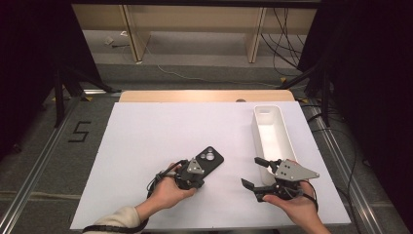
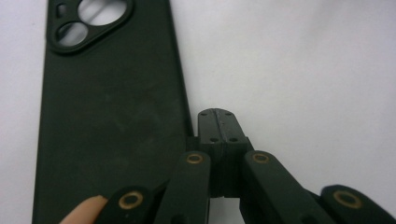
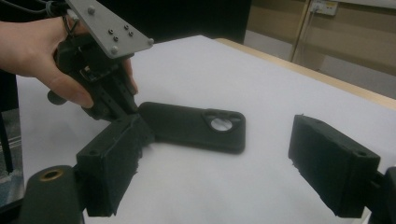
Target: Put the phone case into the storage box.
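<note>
So the black phone case (image 1: 208,160) is lying flat, back side up with the camera cutout facing the far end, on the white sheet (image 1: 160,131) that covers the table, a bit left of centre. The left gripper (image 1: 191,181) sits right at its near end with its jaws pressed together on nothing, the tips just beside the case's long edge (image 2: 107,116). The right gripper (image 1: 255,172) is off to the right, well apart from the case, jaws spread wide and empty. Just past it there's a long white tray (image 1: 272,134) along the sheet's right side.
</note>
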Demonstrator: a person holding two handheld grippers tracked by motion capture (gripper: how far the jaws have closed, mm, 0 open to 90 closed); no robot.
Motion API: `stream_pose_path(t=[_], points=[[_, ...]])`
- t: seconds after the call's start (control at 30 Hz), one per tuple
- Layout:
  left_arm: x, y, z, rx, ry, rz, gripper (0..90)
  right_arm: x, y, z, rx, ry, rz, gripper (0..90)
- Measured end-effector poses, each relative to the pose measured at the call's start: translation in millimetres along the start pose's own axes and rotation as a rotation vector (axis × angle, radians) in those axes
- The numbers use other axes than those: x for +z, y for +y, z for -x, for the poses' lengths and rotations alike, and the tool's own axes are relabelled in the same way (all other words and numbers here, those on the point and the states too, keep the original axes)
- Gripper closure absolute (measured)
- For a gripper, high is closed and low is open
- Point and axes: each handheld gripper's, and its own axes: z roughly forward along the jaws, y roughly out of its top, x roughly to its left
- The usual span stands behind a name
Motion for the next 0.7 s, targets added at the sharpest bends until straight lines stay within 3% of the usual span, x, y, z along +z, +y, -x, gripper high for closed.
stream_pose_path(t=[0.37,0.43,0.6,0.67,0.7], points=[[-2.0,-2.0,-4.8,-0.007,-0.007,-0.003,89.8,-0.2,0.0,0.2,0.000,0.001,-0.001,18.8],[-5.1,-1.2,-6.2,-0.013,-0.036,-0.006,89.2,-0.2,0.1,0.1,-0.001,0.002,0.003,18.8],[-18.5,5.0,-6.9,0.004,-0.030,0.035,73.5,-0.9,0.5,0.5,0.000,0.001,0.003,18.8],[-19.9,6.5,-8.4,0.008,-0.026,0.034,61.4,-0.7,0.4,0.5,0.002,0.001,0.004,18.8],[-20.5,7.9,-10.4,0.008,-0.019,0.018,61.4,-0.7,0.4,0.5,0.002,0.001,0.004,18.8]])
